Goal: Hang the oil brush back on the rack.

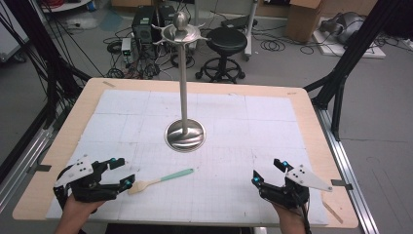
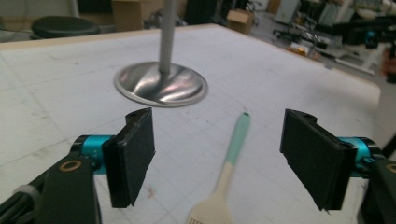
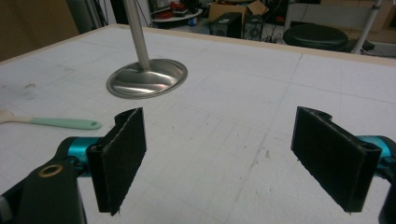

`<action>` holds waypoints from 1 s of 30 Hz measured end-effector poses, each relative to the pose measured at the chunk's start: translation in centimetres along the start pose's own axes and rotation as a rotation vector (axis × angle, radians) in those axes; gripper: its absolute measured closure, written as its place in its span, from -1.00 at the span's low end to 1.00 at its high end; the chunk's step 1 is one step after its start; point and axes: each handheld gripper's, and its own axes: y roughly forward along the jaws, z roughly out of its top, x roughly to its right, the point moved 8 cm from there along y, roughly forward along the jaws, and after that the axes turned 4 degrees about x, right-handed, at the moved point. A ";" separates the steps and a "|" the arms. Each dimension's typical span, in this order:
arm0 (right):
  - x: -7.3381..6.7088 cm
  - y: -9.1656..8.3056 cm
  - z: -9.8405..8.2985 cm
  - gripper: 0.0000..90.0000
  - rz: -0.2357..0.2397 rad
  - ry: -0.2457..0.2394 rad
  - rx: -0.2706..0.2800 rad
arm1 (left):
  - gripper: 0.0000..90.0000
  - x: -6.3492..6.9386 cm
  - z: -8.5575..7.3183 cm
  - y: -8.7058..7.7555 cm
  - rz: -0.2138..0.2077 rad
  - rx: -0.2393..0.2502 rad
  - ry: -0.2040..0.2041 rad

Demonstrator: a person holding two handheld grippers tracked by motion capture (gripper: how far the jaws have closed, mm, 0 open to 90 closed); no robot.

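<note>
Counting the things on the table (image 1: 302, 112), I find one metal stand (image 1: 184, 97) and one brush (image 1: 159, 180). Two grippers are there also, one in each hand. The stand has a round base (image 1: 185, 135) near the middle of the white mat (image 1: 243, 126), a thin upright pole and a top ring with small hooks. The brush lies flat between the base and the left gripper (image 1: 122, 173); its pale head is just beside this gripper and its mint green handle points to the right and a little away from the person. In the left gripper view the brush (image 2: 227, 172) lies between the two wide open jaws, on the mat, not touched by them. The right gripper (image 1: 269, 171) is well apart from the brush, its jaws also wide open and holding nothing. Behind the table stand one black stool (image 1: 225, 51), many cables on the floor, and cardboard boxes.
</note>
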 end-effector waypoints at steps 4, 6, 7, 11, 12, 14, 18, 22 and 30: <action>-0.2 0.1 -0.1 -0.62 0.013 -0.003 -0.006 | -0.26 1.1 -0.3 1.1 -0.038 -0.070 0.039; -0.1 -0.1 -0.2 -0.62 0.011 0.000 -0.003 | -0.20 1.5 -0.7 1.8 -0.054 -0.114 0.062; 0.0 -0.2 -0.2 -0.62 0.008 0.009 0.000 | -0.16 1.7 -0.9 2.2 -0.062 -0.141 0.078; 0.2 -0.1 -0.3 -0.62 0.004 0.020 -0.005 | -0.18 2.3 -2.2 3.9 -0.085 -0.253 0.131; 0.2 -0.1 -0.3 -0.62 0.004 0.020 -0.005 | -0.18 2.4 -2.4 4.3 -0.085 -0.278 0.137; 0.1 -0.1 -0.2 -0.62 0.017 0.019 0.005 | -0.24 2.5 -2.9 5.2 -0.086 -0.315 0.140; -0.2 0.0 -0.1 -0.62 0.030 0.014 0.007 | -0.29 2.2 -3.6 6.7 -0.083 -0.391 0.141; -0.1 -0.1 -0.2 -0.62 0.032 0.016 0.005 | 0.04 1.5 -4.4 7.4 -0.068 -0.462 0.155; 0.0 -0.1 -0.2 -0.62 0.034 0.022 0.006 | 0.59 1.8 -4.9 7.7 -0.088 -0.507 0.205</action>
